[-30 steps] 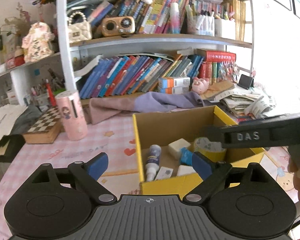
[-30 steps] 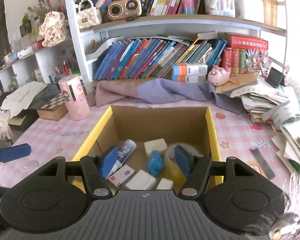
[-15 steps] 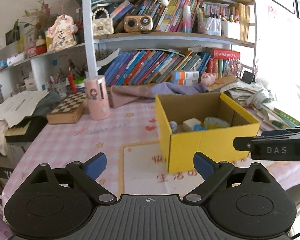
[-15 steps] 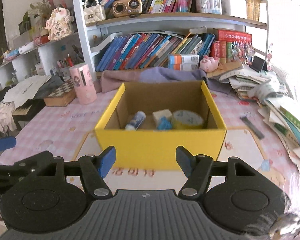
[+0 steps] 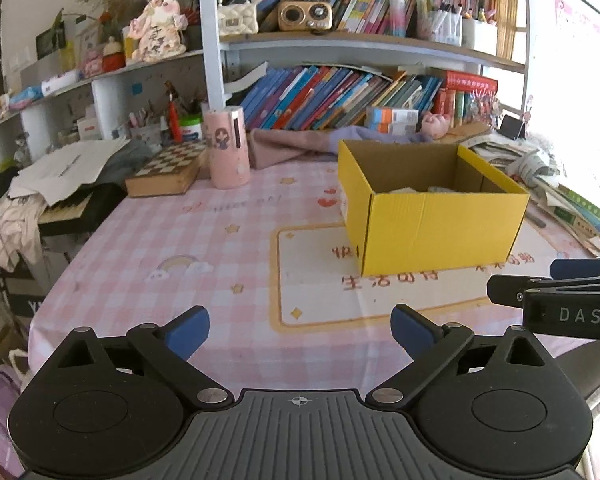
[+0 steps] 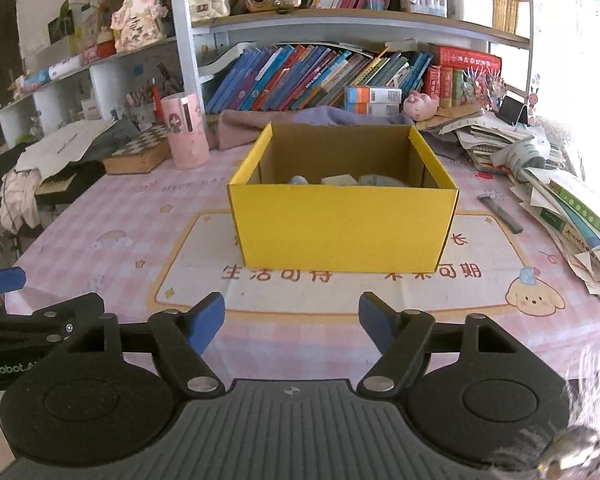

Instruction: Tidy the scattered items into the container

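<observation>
A yellow cardboard box (image 6: 342,230) stands on the pink checked tablecloth (image 6: 112,216), seen also in the left wrist view as the yellow box (image 5: 440,228). Only the tops of several small items (image 6: 340,180) show over its front wall. My left gripper (image 5: 300,326) hovers over the near table, well back from the box, jaws opening with nothing between them. My right gripper (image 6: 292,316) faces the box front from a distance, jaws opening and empty. Its side juts into the left wrist view as the right gripper (image 5: 560,304).
A pink cylinder holder (image 6: 185,132), a chessboard box (image 6: 140,152) and a purple cloth (image 6: 300,120) sit behind the box. Piled books and papers (image 6: 560,184) crowd the right side, with a dark flat strip (image 6: 500,212) beside them. Bookshelves (image 6: 340,72) rise behind.
Both grippers have pulled back from above the box toward the near table edge, so the box looks smaller and farther. The right jaws have widened; the left jaws have widened slightly.
</observation>
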Motion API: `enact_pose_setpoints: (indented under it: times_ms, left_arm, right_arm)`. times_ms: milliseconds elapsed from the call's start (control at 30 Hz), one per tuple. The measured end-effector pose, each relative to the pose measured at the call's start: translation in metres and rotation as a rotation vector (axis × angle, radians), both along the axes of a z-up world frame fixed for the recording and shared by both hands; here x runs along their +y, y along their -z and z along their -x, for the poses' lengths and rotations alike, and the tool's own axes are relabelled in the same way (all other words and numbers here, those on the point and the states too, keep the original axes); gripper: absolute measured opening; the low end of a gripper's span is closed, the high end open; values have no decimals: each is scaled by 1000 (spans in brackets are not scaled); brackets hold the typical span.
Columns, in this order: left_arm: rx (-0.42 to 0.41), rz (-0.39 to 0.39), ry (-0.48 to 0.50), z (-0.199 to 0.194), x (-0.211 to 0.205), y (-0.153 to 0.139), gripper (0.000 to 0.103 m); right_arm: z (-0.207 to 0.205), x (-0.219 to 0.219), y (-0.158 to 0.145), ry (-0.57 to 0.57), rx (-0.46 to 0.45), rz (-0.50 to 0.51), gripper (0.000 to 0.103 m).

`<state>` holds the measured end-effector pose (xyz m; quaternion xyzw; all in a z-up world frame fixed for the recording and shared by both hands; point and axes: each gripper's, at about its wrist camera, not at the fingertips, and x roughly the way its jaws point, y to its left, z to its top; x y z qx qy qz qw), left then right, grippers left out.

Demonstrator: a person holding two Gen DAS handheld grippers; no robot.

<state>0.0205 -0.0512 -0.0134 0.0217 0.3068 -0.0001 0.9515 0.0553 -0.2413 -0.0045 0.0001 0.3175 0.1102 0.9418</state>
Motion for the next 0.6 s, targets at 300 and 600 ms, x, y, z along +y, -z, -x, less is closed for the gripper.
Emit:
enact_pose_setpoints:
  times_ms: [300,600]
  left_arm:
    - [21,-20,-32,15,1,6,99]
    - [28,-7,-48,15,4,4,103]
  right_arm:
    - [19,7,6,1,11,33,87]
    - [22,7,6,15,26,34,89]
